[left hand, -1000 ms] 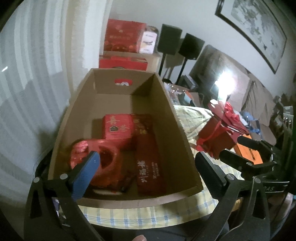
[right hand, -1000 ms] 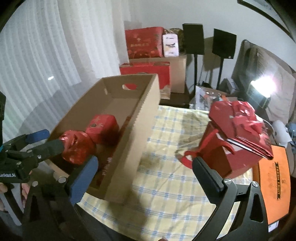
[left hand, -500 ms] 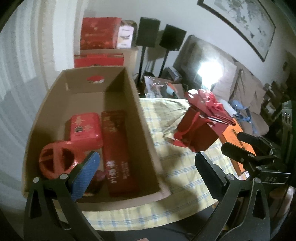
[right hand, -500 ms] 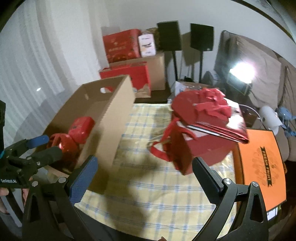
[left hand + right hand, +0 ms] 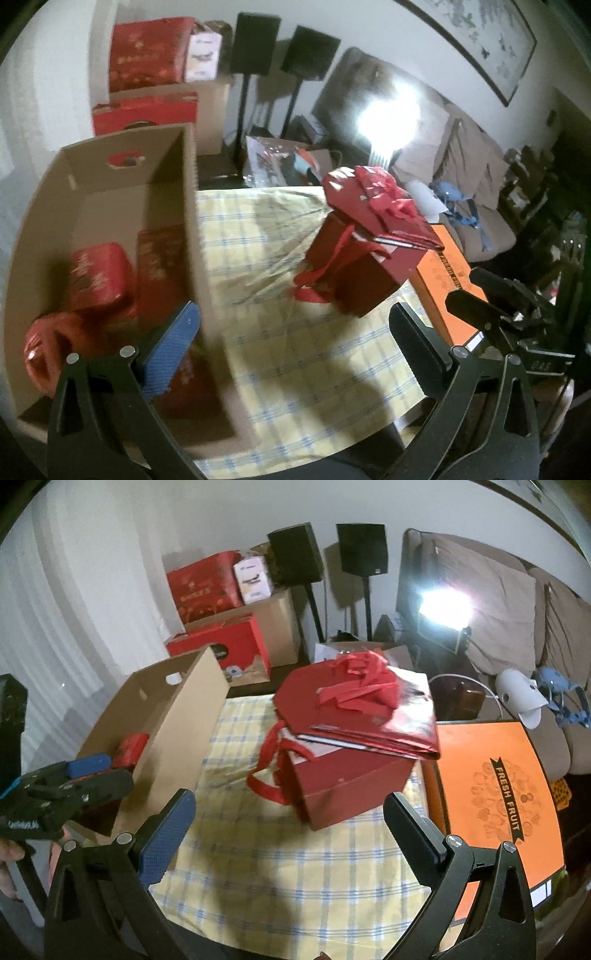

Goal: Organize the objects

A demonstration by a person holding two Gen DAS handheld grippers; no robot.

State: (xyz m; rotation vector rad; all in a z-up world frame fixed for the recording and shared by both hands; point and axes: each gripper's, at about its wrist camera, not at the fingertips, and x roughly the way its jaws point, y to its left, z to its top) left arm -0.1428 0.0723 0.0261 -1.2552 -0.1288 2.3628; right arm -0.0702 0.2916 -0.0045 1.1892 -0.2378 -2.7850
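Note:
A brown cardboard box (image 5: pixel 192 236) (image 5: pixel 177 734) stands on the left of a yellow checked tablecloth (image 5: pixel 295 354) (image 5: pixel 280 867). In it lie a red tin (image 5: pixel 98 273), a long dark red box (image 5: pixel 160 266) and a round red packet (image 5: pixel 48 350). A red gift bag (image 5: pixel 354 273) (image 5: pixel 343 775) stands mid-table with flat red bags (image 5: pixel 362 709) piled on top. My left gripper (image 5: pixel 295 343) is open, its blue pad at the box's near right wall. My right gripper (image 5: pixel 291 834) is open in front of the gift bag, empty.
An orange flat box (image 5: pixel 495 794) (image 5: pixel 447 280) lies on the table's right. Behind the table are red cartons (image 5: pixel 203 583), two black speakers (image 5: pixel 295 554), a bright lamp (image 5: pixel 443 605) and a sofa (image 5: pixel 517 590). A white curtain (image 5: pixel 55 609) hangs on the left.
Both grippers have swung right, away from the cardboard box and toward the red gift bag, which now sits nearer the middle of each view. Both stayed open.

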